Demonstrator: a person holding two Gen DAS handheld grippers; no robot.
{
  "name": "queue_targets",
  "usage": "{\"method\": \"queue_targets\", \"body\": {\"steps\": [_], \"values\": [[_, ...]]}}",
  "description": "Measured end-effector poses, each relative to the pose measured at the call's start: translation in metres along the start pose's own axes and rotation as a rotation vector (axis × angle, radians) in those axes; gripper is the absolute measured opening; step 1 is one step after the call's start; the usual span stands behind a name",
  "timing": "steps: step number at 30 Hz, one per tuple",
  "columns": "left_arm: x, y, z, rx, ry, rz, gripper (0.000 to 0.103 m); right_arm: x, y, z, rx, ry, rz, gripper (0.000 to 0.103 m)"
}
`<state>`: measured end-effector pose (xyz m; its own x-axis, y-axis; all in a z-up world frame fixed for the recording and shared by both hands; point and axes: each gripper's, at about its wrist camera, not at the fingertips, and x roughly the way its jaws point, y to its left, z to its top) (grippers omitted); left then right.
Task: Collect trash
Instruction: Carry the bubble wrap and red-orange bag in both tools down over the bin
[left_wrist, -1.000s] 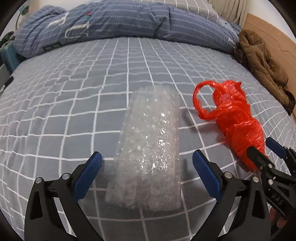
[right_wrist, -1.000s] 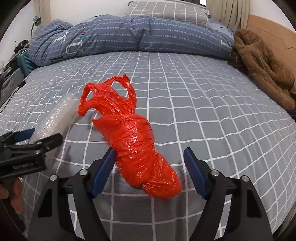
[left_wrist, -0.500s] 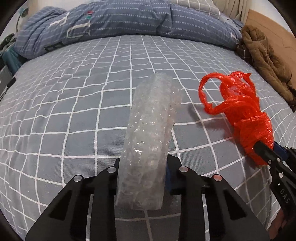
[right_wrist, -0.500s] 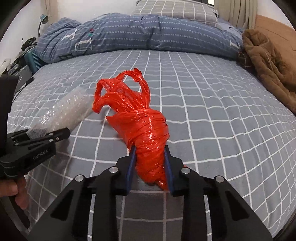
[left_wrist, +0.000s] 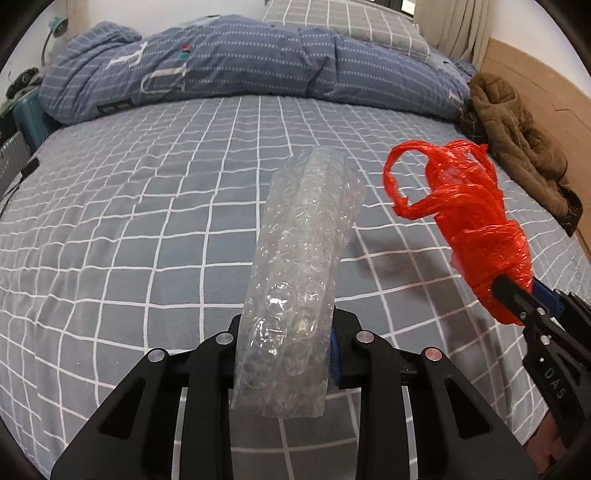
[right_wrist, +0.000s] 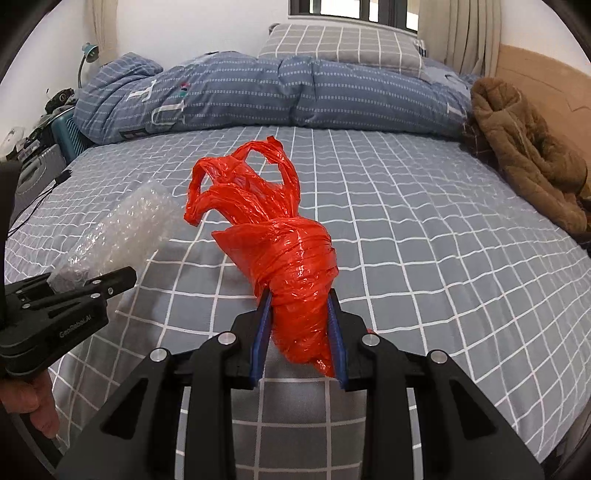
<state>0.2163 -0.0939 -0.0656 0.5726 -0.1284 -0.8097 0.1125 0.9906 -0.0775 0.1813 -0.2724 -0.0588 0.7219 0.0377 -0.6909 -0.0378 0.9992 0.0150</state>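
Clear bubble wrap (left_wrist: 295, 280), rolled into a loose tube, fills the middle of the left wrist view, and the left gripper (left_wrist: 284, 354) pinches its near end between its black arms, with a strip of blue pad showing on the right side of the roll. The jaws have just been closing and now press on the wrap, which juts forward and up, clear of the grey checked bedsheet (left_wrist: 129, 229), with its shadow lying on the sheet to the right. To the right in this view hangs an orange plastic bag (left_wrist: 476, 221), knotted into a bundle with its handles looping out to the left, and the right gripper (left_wrist: 517, 299) clamps its lower end. A blue striped quilt (left_wrist: 240, 66) lies heaped across the far side of the bed, and a brown jacket (left_wrist: 517, 147) sits at the right edge by a wooden headboard (left_wrist: 546, 88). From the right wrist view, the orange plastic bag (right_wrist: 284, 251) stands in the centre, squeezed at its lower part between the blue pads (right_wrist: 260, 336) of the right gripper (right_wrist: 299, 339), held tight, the bundle raised off the sheet. At the left, the left gripper (right_wrist: 92, 284) grips the end of the bubble wrap (right_wrist: 125, 229), and a person's hand (right_wrist: 37, 406) shows below it. A grey checked pillow (right_wrist: 347, 44) rests behind the quilt under a window.
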Motion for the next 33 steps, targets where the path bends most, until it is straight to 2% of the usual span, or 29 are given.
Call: {"method": "queue_targets", "body": {"steps": [8,33], "values": [[-0.026,-0.005,-0.008,-0.001,-0.03,-0.005,0.026,-0.021,0.003,-0.009,0.0,-0.018,-0.017,0.027],[-0.082,-0.021,-0.098,0.002,-0.019,-0.021,0.026,-0.101,-0.007,-0.064,0.033,-0.03,-0.039,0.027]]}}
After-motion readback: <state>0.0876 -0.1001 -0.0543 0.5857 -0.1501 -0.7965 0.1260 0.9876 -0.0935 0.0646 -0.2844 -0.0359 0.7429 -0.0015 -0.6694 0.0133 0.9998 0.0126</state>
